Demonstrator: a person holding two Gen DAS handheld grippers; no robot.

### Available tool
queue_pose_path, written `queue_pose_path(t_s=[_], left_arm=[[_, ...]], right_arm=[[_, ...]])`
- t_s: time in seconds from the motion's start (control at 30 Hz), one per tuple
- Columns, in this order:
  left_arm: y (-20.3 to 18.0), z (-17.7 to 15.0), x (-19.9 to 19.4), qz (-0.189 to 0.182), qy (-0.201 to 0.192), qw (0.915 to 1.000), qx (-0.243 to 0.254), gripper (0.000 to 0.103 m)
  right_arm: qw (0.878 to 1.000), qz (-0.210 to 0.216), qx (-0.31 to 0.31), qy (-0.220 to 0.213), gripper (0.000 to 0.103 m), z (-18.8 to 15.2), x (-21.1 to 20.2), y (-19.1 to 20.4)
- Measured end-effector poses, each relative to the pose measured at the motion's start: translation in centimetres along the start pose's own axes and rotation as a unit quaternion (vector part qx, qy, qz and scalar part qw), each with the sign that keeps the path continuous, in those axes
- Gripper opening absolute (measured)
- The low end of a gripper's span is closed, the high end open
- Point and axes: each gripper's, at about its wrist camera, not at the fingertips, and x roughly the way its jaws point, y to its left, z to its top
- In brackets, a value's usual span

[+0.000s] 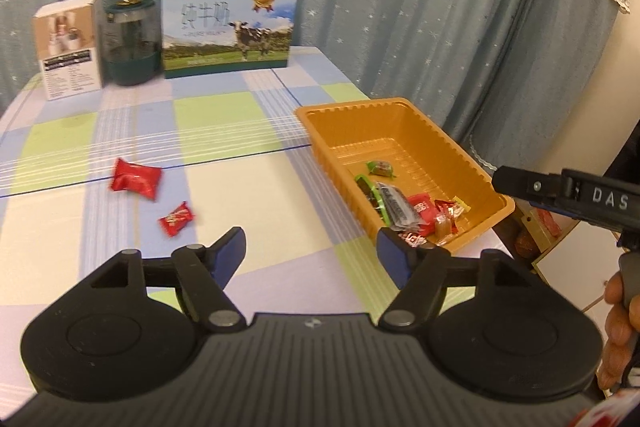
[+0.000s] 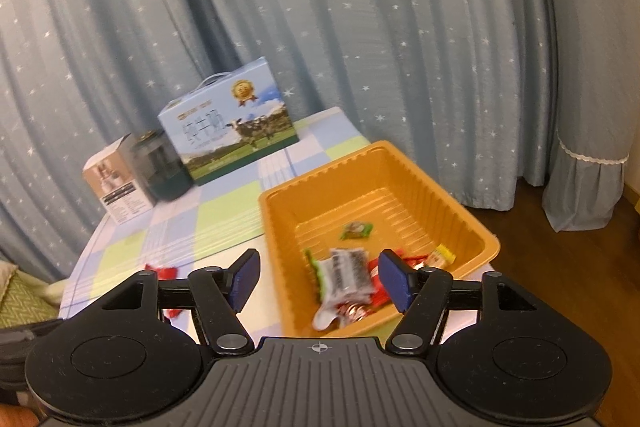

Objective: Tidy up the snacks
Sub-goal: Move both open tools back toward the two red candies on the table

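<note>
Most snacks lay in the orange tray [image 1: 400,131]; big red packet [image 1: 136,179] & small red candy [image 1: 177,219] sat left of tray on tabletop [image 1: 248,187]; left tool [image 1: 310,247] & right tool [image 2: 318,279] gaped, empty; approx. two left

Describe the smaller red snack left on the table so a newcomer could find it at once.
Start at the orange tray on the checked tablecloth. Left of it, two red packets lie outside. The smaller red candy is nearer the left gripper, with twisted ends, unlike the larger red pillow packet.
</note>
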Motion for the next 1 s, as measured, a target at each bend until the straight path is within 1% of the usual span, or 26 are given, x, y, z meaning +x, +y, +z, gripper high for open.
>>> queue_pose_path(t_s=[0.1, 0.13, 0.27, 0.4, 0.53, 0.63, 0.73, 1.0], left_arm=[[0.5, -0.3, -1.4, 0.012, -0.004, 0.9999, 0.002, 0.072], [0.7, -0.5, -1.8, 0.015, -0.004, 0.9999, 0.002, 0.075], [1.7, -1.1, -3.3, 0.027, -0.008, 0.9996, -0.002, 0.076], [2.7, -1.7, -4.7, 0.039, -0.012, 0.9992, -0.004, 0.079], [4.1, -2.4, -5.8, 0.054, -0.015, 0.9984, -0.006, 0.083], [5.8, -2.9, -6.4, 0.069, -0.015, 0.9973, -0.018, 0.086], [7.5, -3.1, -6.8, 0.085, -0.014, 0.9959, -0.029, 0.087], [12.0, -2.8, -6.7, 0.123, -0.018, 0.9912, -0.045, 0.088]], right_arm=[[1.0, 0.004, 0.0, 0.006, 0.068, -0.7, -0.6, 1.1], [1.0, 0.006, -0.002, 0.007, 0.069, -0.9, -0.8, 1.5], [1.0, 0.015, -0.02, 0.012, 0.07, -1.9, -1.5, 3.3], [0.999, 0.024, -0.027, 0.018, 0.071, -2.5, -1.6, 4.7], [0.998, 0.032, -0.038, 0.026, 0.071, -3.3, -1.4, 6.1], [0.998, 0.038, -0.044, 0.034, 0.072, -3.8, -1.1, 6.8], [0.997, 0.044, -0.05, 0.042, 0.072, -4.3, -0.4, 7.7], [0.994, 0.058, -0.07, 0.061, 0.072, -5.4, 2.8, 10.1]])
